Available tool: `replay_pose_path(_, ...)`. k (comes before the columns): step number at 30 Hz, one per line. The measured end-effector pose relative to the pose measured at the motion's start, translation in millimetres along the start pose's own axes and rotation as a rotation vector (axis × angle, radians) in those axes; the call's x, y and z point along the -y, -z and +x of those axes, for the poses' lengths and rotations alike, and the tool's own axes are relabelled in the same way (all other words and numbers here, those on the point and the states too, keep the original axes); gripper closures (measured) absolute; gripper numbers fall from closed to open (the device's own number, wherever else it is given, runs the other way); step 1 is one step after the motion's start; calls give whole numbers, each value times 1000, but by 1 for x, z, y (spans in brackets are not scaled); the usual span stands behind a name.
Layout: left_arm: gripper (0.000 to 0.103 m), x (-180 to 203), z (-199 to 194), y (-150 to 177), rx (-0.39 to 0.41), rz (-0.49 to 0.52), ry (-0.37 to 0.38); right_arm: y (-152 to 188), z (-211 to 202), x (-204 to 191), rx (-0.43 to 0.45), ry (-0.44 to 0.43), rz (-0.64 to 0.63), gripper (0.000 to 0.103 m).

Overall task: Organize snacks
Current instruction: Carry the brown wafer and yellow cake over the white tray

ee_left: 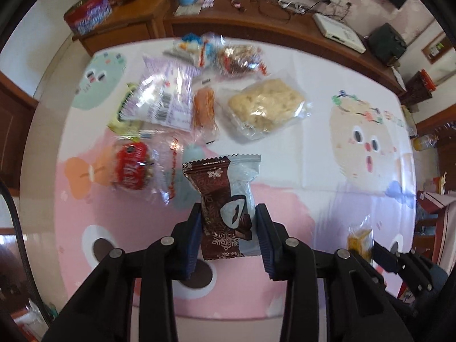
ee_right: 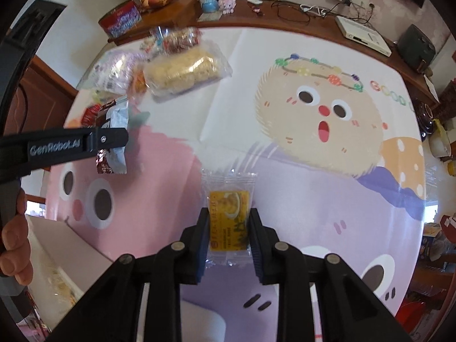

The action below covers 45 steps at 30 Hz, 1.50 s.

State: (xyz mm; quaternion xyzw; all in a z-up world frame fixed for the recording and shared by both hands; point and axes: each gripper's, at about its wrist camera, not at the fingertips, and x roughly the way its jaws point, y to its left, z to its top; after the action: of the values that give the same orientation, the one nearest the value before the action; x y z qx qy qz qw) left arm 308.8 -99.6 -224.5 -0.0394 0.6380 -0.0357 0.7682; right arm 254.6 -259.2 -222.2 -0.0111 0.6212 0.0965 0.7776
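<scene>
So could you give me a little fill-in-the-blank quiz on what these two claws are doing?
1. The left gripper is shut on a ____ and pale-blue packet.
2. The right gripper is shut on a ____ packet.
3. The pile of snacks lies on a ____.

Missing words: brown; yellow; table

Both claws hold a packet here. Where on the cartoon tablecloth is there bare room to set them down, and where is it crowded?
Free: the right side of the tablecloth, across the beige cartoon face and the lilac patch beneath it; also the pink area under the left claw. Crowded: the far left, where the rice cake packet, purple bag and red packet cluster.
</scene>
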Motion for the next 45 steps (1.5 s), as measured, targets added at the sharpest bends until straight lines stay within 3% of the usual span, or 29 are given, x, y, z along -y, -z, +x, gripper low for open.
replay_pose_path(10,68,-17,-98,39,96,105,39,15,-69,-20,108,-6,20,77)
replay_pose_path(17,68,-33,-157,91,175,182,40,43,-124,-44,178,-10,38,77)
replay_pose_path(26,68,-53,-202,152,253,240,28,86,-182,-90,244,-25,55,77)
replay_pose_path(32,68,-60,-215,189,282,267,17,120,-206,-124,270,-51,51,77)
replay_pose_path(37,68,-62,-217,216,318,303,-33,144,-212,-143,297,1,57,77)
replay_pose_path(45,68,-72,-202,234,272,322,-49,167,-197,-148,266,52,117,77)
